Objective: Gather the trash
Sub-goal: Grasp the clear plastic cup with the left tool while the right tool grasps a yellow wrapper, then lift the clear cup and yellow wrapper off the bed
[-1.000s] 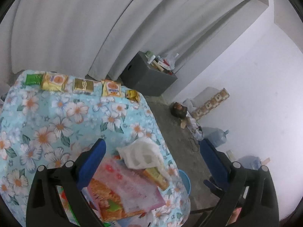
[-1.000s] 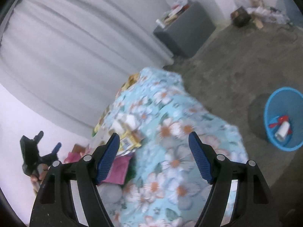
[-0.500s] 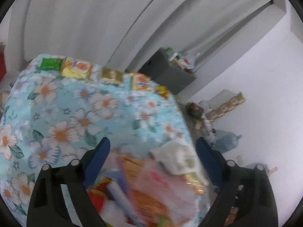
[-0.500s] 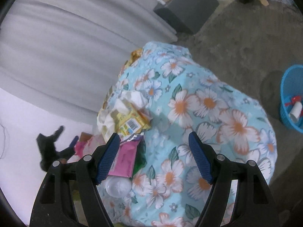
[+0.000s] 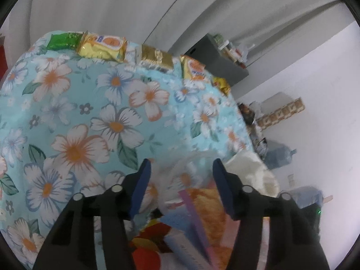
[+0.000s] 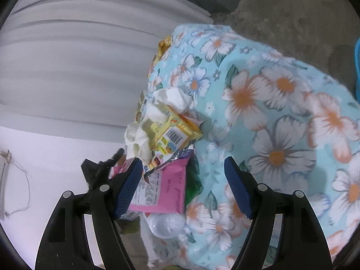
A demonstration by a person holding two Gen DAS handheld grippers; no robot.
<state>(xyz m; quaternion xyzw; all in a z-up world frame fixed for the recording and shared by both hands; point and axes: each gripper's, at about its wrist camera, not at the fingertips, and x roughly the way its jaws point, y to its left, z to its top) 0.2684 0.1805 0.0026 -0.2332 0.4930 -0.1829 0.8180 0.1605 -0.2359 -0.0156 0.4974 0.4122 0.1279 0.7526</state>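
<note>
A heap of trash lies on the table's floral blue cloth (image 5: 94, 117): crumpled white tissue (image 6: 137, 137), a yellow snack box (image 6: 173, 132), a pink wrapper (image 6: 166, 189) and a clear plastic bottle (image 6: 167, 223). My right gripper (image 6: 183, 185) is open, its fingers on either side of the pink wrapper. My left gripper (image 5: 180, 187) is open just above blurred wrappers (image 5: 202, 204) and the tissue (image 5: 252, 171) at the heap's edge. The left gripper also shows small in the right wrist view (image 6: 101, 166).
A row of snack packets (image 5: 103, 46) lies along the table's far edge by the grey curtain. A grey box (image 5: 216, 61) with clutter stands on the concrete floor. A blue bin's rim (image 6: 357, 67) shows at the right edge. Water jugs (image 5: 279, 157) stand by the white wall.
Both grippers have moved closer to the trash heap. The left gripper's fingers have come closer together and now frame the wrappers; the right gripper now straddles the pink wrapper.
</note>
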